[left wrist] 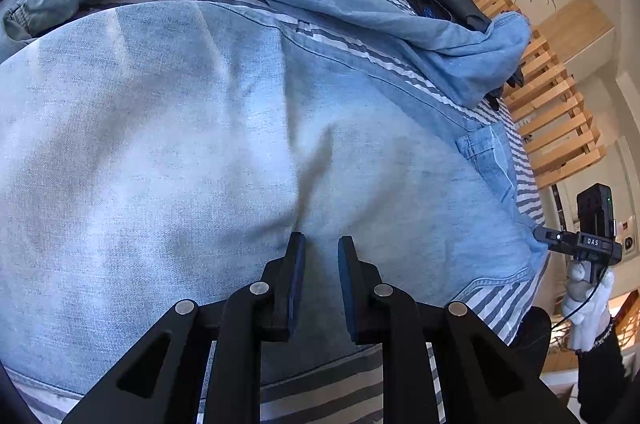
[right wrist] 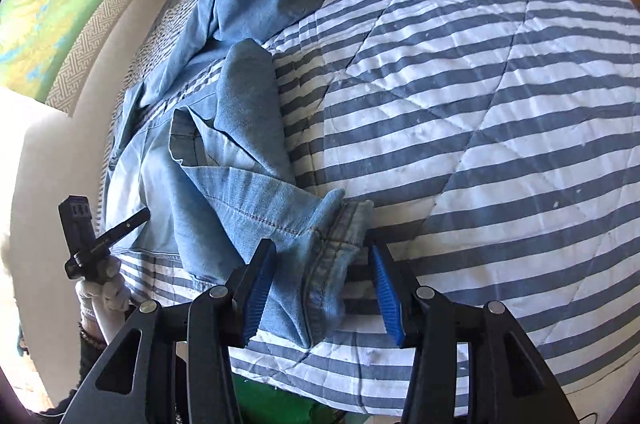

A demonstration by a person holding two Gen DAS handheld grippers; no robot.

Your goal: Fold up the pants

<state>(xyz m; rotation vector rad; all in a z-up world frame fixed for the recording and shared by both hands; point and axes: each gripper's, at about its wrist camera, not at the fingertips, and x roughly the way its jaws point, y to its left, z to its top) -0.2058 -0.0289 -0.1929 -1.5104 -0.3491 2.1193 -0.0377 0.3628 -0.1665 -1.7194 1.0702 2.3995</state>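
While the right gripper (right wrist: 322, 288) stands open astride the jeans (right wrist: 224, 191) hem (right wrist: 332, 264), the left gripper (left wrist: 320, 278) hovers narrowly parted, empty, above denim; step: hem pickup; next, judged: close, carry over.

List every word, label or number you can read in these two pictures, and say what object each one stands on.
"DAS": white letters on the black handheld gripper device at the right edge of the left wrist view.
The same kind of black device in the right wrist view has markings too small to read.
The light blue denim pants and the blue-and-white striped quilt show no text.
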